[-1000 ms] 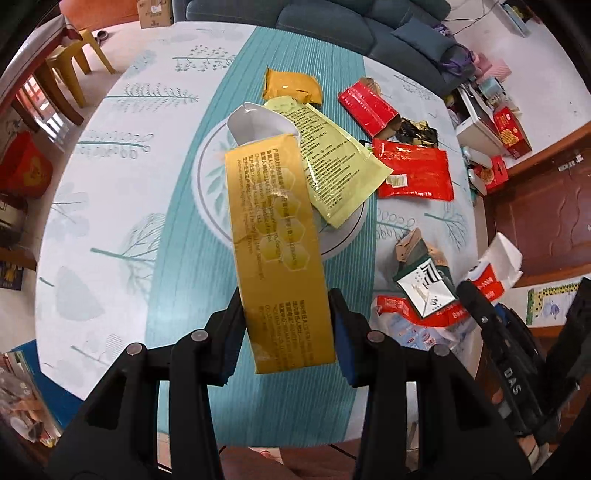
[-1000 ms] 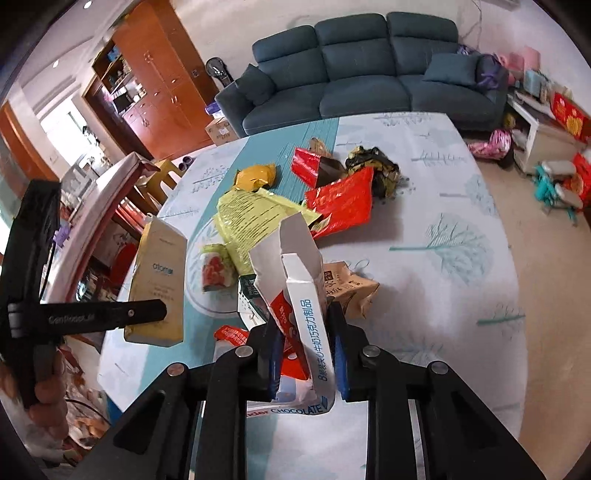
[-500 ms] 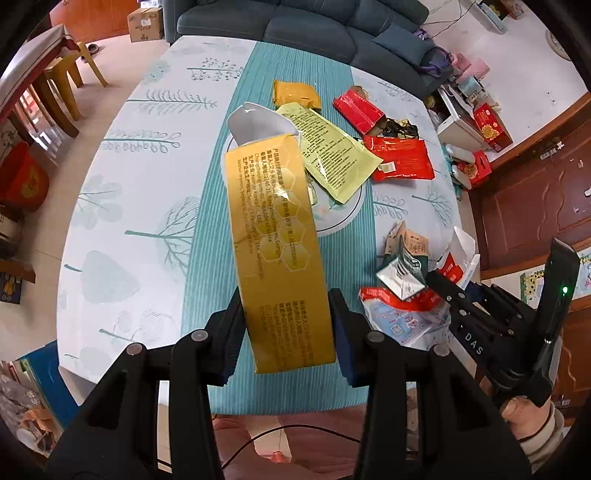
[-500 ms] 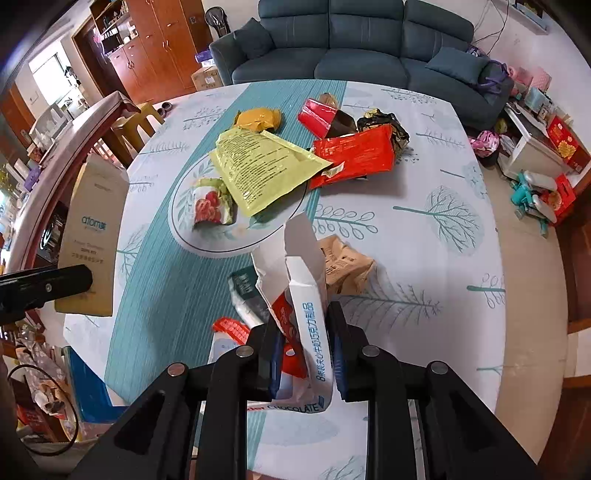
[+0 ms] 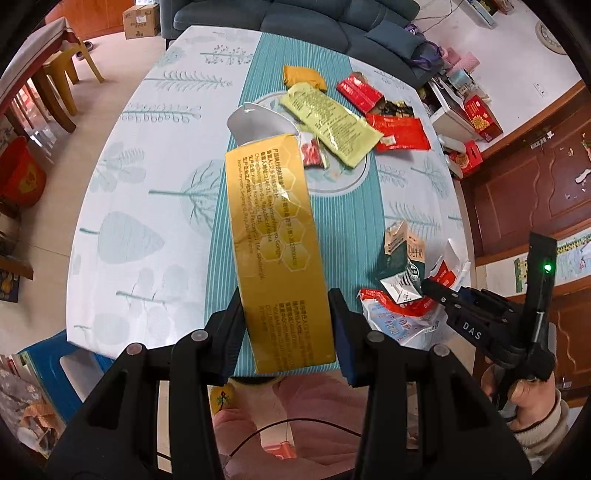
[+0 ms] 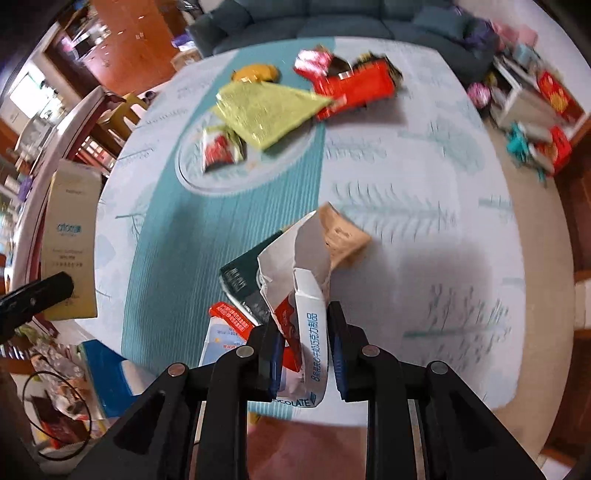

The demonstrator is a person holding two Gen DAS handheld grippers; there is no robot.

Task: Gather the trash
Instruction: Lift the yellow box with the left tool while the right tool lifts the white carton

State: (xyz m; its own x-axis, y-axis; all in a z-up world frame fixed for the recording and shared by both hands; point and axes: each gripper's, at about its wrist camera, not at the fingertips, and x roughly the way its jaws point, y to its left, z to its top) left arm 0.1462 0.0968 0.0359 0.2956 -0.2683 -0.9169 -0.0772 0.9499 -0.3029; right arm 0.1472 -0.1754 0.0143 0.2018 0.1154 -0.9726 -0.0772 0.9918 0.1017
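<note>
My left gripper point(image 5: 288, 336) is shut on a long gold box point(image 5: 273, 236) with a torn white top flap, held above the table's near edge. My right gripper point(image 6: 304, 350) is shut on a crushed white chocolate box point(image 6: 308, 314) with red print, also lifted over the near edge. In the left wrist view the right gripper point(image 5: 439, 291) shows at the lower right with that white box point(image 5: 448, 266). In the right wrist view the gold box point(image 6: 70, 240) shows at the far left.
On the round table point(image 5: 147, 192) lie a yellow-green pouch point(image 5: 328, 122), red wrappers point(image 5: 399, 131), an orange packet point(image 5: 301, 75), a small red snack pack point(image 5: 312, 153), a dark green carton point(image 6: 243, 286), a brown carton point(image 6: 341, 238) and a white-red bag point(image 5: 395, 317). A sofa point(image 5: 295, 14) stands beyond.
Both hands have drawn back toward the near table edge with their boxes, so the table looks farther off. The right wrist view has tilted further down. Both grips are unchanged.
</note>
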